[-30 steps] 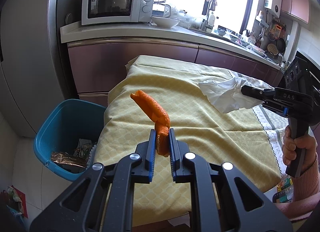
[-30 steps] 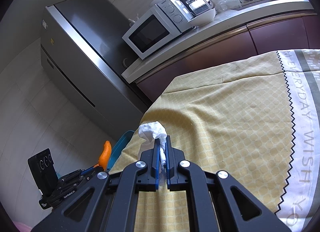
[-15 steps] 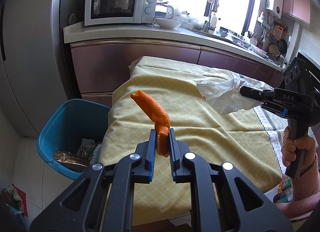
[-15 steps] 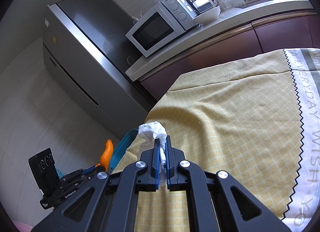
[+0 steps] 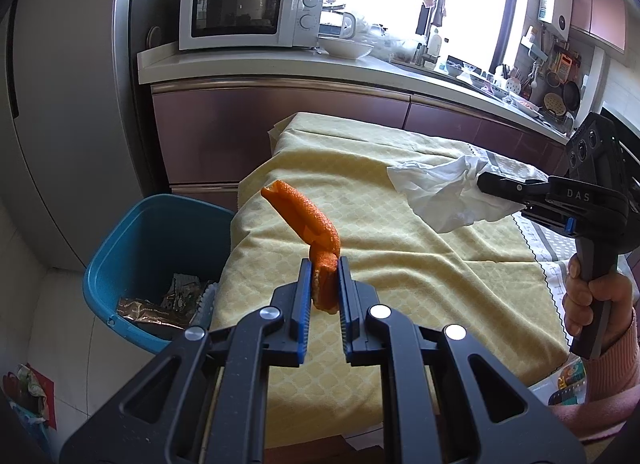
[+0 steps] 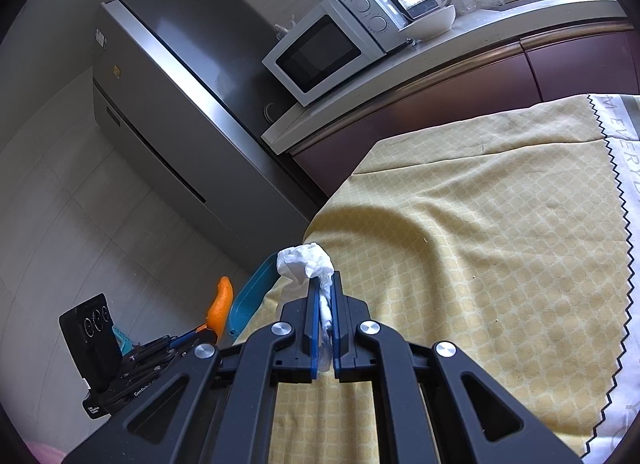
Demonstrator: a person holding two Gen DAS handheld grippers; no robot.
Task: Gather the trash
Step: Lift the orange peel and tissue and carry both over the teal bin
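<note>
My left gripper (image 5: 323,270) is shut on a strip of orange peel (image 5: 306,220) and holds it above the left edge of the yellow-clothed table (image 5: 400,264). The peel also shows in the right wrist view (image 6: 221,304). My right gripper (image 6: 325,282) is shut on a crumpled white tissue (image 6: 306,264), which hangs over the table in the left wrist view (image 5: 444,196). A blue trash bin (image 5: 132,236) with wrappers inside stands on the floor left of the table; only its rim (image 6: 254,296) shows in the right wrist view.
A kitchen counter (image 5: 280,64) with a white microwave (image 5: 248,12) runs behind the table. A grey fridge (image 6: 168,104) stands at the far left beside the bin. Some paper scraps (image 5: 28,396) lie on the floor.
Both grippers have drifted left toward the bin side, so the bin and table edge sit further right in the views. Both grips are unchanged.
</note>
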